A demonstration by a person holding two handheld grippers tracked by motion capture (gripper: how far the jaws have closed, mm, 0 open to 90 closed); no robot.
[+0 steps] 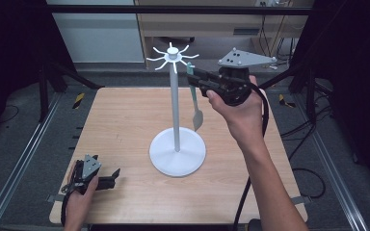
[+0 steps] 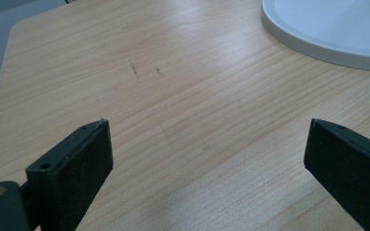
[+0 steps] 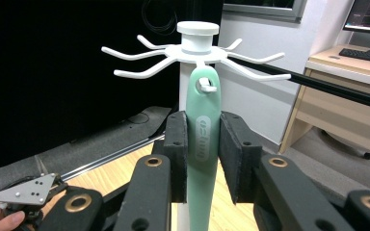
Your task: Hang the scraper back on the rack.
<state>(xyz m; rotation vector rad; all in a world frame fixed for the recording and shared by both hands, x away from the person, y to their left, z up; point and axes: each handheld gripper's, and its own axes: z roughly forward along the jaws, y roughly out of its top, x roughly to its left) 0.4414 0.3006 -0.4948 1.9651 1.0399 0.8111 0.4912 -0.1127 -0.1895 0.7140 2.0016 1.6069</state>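
Right gripper view had the right gripper (image 3: 203,159) pinching the green utensil (image 3: 203,144), its hole over a stand (image 3: 197,43) hook; release remained.

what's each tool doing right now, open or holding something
Left tool: open, nothing between its jaws, low over the table.
Right tool: shut on the green utensil handle, whose hole sits over a hook of the white rack.

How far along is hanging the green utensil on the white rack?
Nearly done: the green utensil already has its handle hole over a hook of the white rack. The right tongs are clamped on its handle, so letting go and backing off is what's left. The left tongs rest open at the table.
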